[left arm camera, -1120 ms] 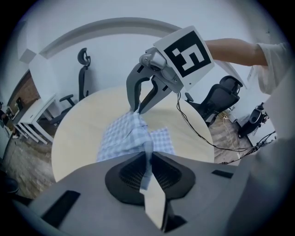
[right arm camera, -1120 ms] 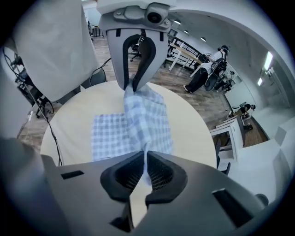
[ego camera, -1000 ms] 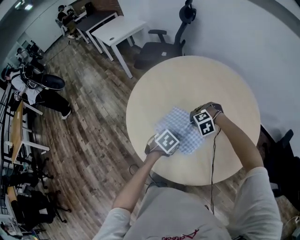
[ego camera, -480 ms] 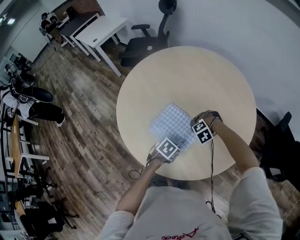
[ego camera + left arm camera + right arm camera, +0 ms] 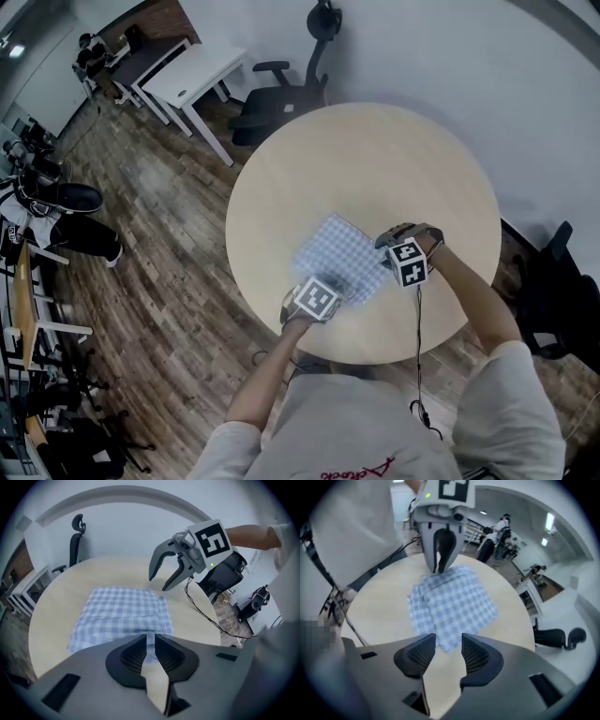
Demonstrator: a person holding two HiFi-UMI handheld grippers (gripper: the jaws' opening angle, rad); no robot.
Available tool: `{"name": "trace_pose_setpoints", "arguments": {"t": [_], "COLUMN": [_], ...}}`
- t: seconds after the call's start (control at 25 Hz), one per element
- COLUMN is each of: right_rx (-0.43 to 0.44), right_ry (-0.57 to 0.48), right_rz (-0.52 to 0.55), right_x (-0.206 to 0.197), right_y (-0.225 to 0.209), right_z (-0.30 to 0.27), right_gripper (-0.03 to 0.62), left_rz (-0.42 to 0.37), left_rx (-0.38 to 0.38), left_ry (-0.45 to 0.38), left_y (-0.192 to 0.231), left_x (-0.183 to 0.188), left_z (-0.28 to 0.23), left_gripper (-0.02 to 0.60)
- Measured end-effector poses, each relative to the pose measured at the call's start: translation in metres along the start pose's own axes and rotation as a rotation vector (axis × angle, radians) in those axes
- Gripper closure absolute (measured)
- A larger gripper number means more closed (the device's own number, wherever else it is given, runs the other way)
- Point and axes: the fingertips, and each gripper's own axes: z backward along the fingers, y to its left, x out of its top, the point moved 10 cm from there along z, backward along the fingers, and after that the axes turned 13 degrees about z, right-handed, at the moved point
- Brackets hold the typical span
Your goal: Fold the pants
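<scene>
1. Head view: the pants (image 5: 336, 255) lie folded small on the round table (image 5: 375, 159), close to its near-left rim. The far half offers open room.
2. Left gripper view: the left gripper (image 5: 150, 641) has its jaws nearly together, pinching the near hem. A tug toward the rim could probably drag the stack off.
3. Right gripper view: the right gripper (image 5: 448, 641) has just been opening its jaws. The cloth's corner shows between them, unpressed, and the freed layers might slide apart.

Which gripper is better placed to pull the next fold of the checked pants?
Probably left: the left gripper is pinched on the edge of the blue-and-white checked pants; the right gripper has just opened its jaws, gripping nothing.
</scene>
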Motion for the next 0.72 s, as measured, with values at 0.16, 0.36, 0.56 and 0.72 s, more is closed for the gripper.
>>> {"name": "trace_pose_setpoints", "arguments": {"t": [0.16,0.36,0.56,0.72], "right_rx": [-0.306,-0.562,-0.791,-1.013], "right_ry": [-0.148,-0.231,-0.327,-0.396], "right_rz": [-0.467,-0.886,-1.202,-1.426], "right_x": [-0.001,0.008,0.017,0.046], "right_y": [-0.009,0.0,0.021,0.037], "right_z": [0.027,0.037,0.053,0.075], "right_gripper": [0.545,0.565,0.566,0.566], "left_rz": [-0.024,-0.094,-0.112,-0.027], "left_rx": [-0.006,0.053,-0.048,-0.178], "left_ry": [-0.132,-0.251,-0.542,-0.736], "left_y": [0.007,0.019,0.034,0.061], "left_x": [0.012,0.022,0.027,0.013], "left_z": [0.006,0.023,0.045,0.073], "left_gripper": [0.54,0.551,0.551,0.551]}}
